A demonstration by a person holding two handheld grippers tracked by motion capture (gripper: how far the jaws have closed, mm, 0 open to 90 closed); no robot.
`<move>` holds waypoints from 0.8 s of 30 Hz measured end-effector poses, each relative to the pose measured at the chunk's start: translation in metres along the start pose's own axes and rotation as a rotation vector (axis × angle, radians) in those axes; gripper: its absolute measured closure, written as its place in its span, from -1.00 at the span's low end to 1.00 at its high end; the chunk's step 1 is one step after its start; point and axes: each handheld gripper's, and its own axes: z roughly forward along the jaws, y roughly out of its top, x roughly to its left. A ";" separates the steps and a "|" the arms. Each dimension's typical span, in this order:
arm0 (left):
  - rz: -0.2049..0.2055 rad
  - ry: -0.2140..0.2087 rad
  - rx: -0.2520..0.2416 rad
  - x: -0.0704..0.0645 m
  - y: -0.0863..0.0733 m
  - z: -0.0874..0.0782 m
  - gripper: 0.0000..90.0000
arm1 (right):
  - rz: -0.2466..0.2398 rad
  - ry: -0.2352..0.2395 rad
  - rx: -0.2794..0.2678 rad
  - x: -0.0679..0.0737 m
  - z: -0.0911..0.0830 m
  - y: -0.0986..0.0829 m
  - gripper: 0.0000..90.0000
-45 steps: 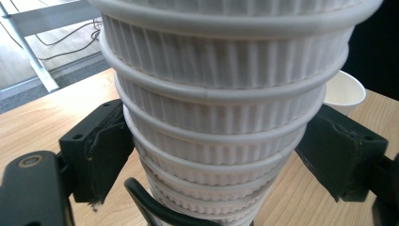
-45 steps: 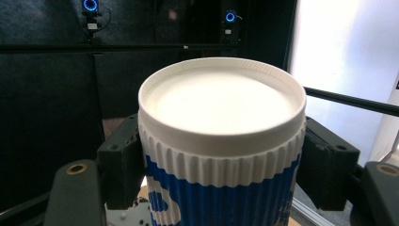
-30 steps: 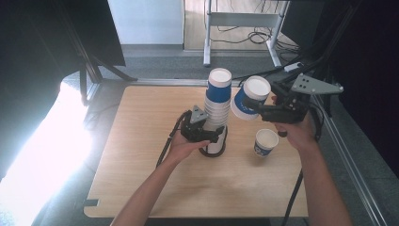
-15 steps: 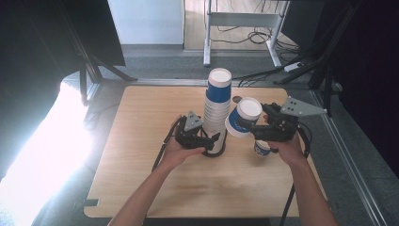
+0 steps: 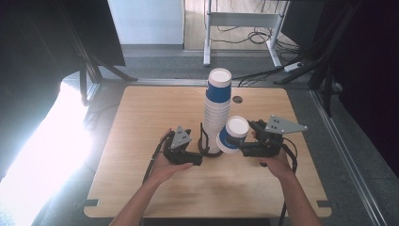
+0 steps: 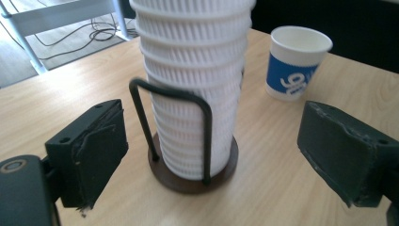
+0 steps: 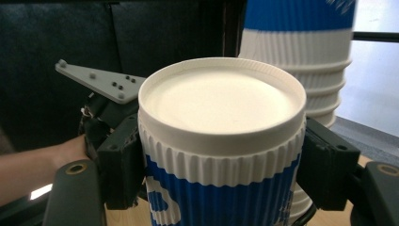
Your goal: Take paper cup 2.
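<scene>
Right hand-held gripper (image 5: pixel 241 147) pinches upturned blue-and-white paper cup (image 5: pixel 231 134) beside tall cup stack (image 5: pixel 216 110), likely for stacking. Left hand-held gripper (image 5: pixel 200 155), jaws spread, flanks stack's wire holder (image 6: pixel 190 174) on counter (image 5: pixel 141 117), likely to steady it.

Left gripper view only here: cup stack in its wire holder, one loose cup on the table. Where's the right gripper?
Observer: In the high view the right gripper is low over the table, close beside the stack on its right.
Operator: Holding anything?
Observer: Yes. It is shut on a blue-and-white cup, with a jaw pressed on each side in the right gripper view.
Operator: Which way up?
Observer: Closed end up; no open mouth shows.
Operator: My view cuts off the stack's top. What's up there?
Observer: The top cup has a blue band and also sits closed end up.
</scene>
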 end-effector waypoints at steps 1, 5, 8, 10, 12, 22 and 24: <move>-0.009 -0.008 -0.003 -0.001 -0.004 -0.003 -0.79 | 0.001 -0.001 0.002 0.002 0.001 -0.003 -0.41; -0.033 -0.031 -0.012 -0.004 -0.021 -0.015 -0.80 | -0.005 -0.006 0.008 0.012 0.006 -0.017 -0.41; -0.043 -0.042 -0.006 -0.006 -0.033 -0.023 -0.80 | -0.008 -0.006 0.019 0.020 0.010 -0.029 -0.41; -0.052 -0.047 -0.003 -0.008 -0.040 -0.027 -0.80 | -0.009 -0.009 0.028 0.024 0.013 -0.037 -0.41; -0.057 -0.048 0.001 -0.008 -0.046 -0.030 -0.80 | -0.008 -0.011 0.038 0.028 0.016 -0.044 -0.41; -0.093 -0.060 0.013 -0.008 -0.066 -0.038 -0.80 | -0.016 -0.031 0.053 0.038 0.025 -0.060 -0.41; -0.088 -0.053 0.007 -0.010 -0.067 -0.040 -0.80 | -0.019 -0.036 0.057 0.039 0.025 -0.060 -0.41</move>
